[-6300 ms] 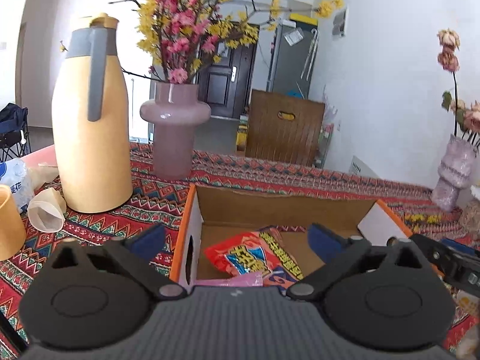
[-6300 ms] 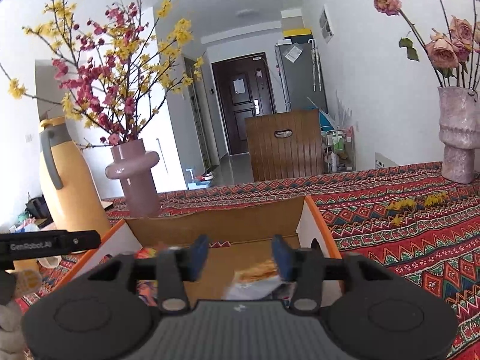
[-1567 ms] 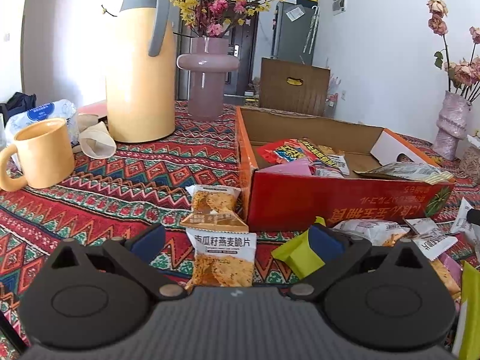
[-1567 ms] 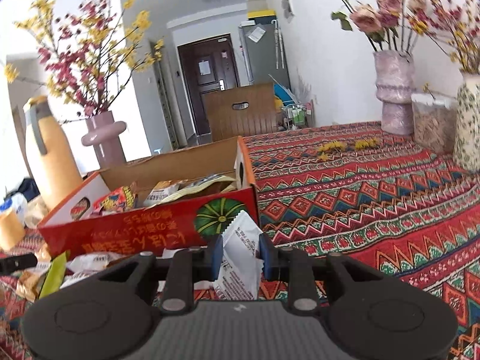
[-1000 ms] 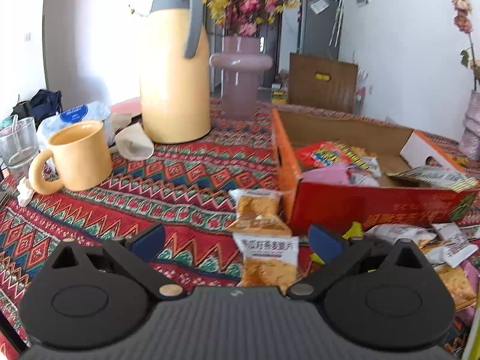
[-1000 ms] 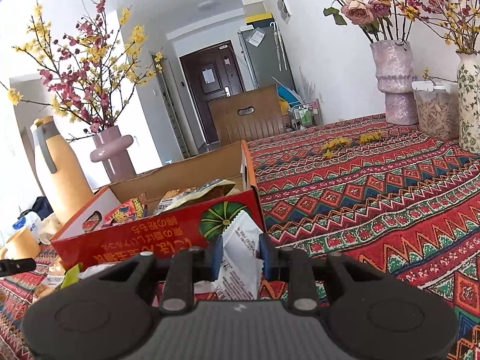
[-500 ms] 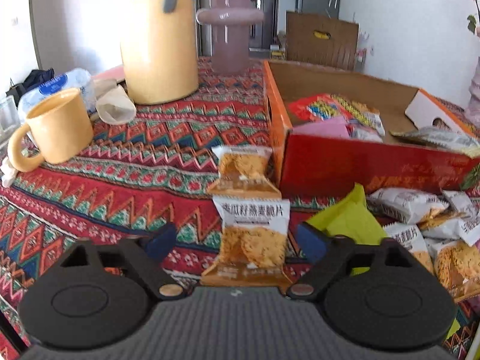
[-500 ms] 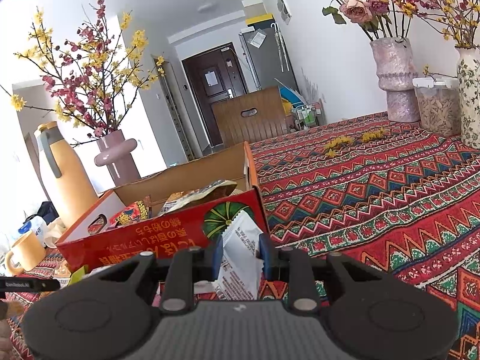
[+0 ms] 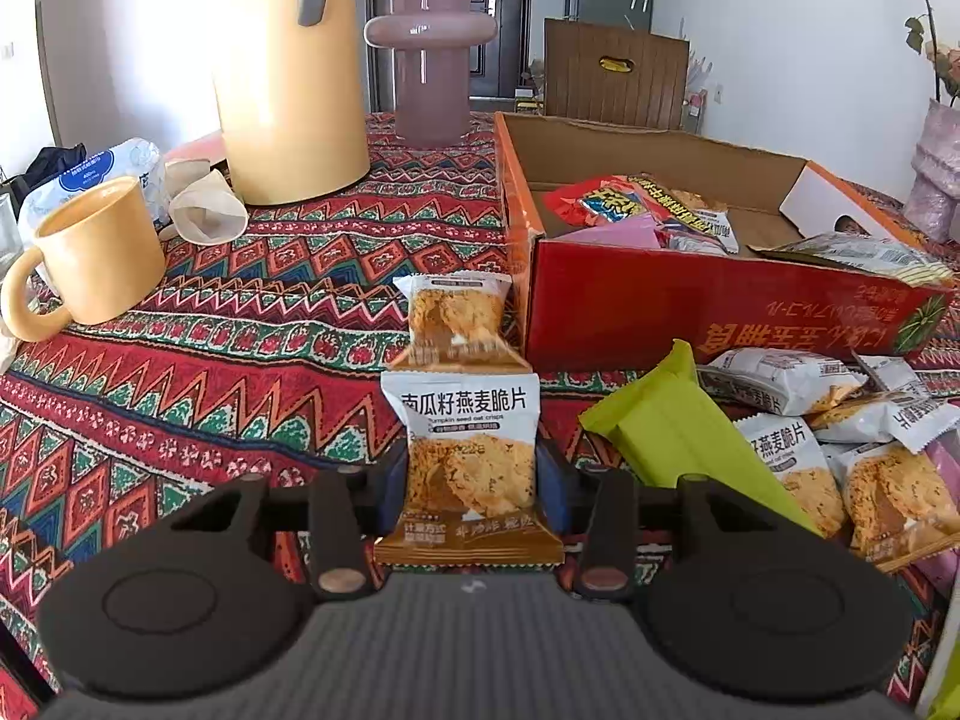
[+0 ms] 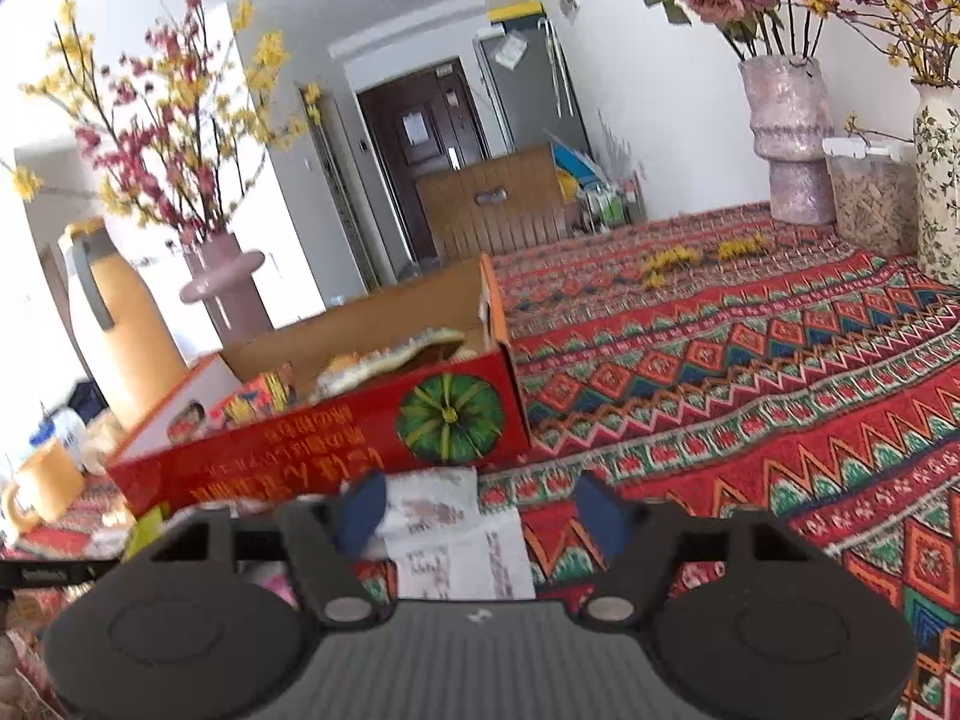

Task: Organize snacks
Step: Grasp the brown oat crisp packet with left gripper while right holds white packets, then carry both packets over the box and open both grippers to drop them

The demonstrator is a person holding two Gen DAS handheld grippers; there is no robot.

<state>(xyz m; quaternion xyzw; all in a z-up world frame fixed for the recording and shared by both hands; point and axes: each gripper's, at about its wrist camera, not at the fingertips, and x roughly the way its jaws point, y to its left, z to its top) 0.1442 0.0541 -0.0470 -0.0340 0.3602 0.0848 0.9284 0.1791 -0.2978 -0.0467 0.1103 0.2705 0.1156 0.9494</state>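
Oat crisp packet (image 9: 469,456) sits clamped in the left gripper (image 9: 471,483); lift clear, swing to two o'clock over the red box (image 9: 708,312); right gripper (image 10: 480,510) gapes above a white wrapper (image 10: 456,534) on the bench (image 9: 240,324)

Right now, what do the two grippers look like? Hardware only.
Both match: left gripper and right gripper have black linkage arms with brass-coloured pivot pins, dark blue finger pads, round black side housings and a ribbed grey body. No cables or sleeves visible.
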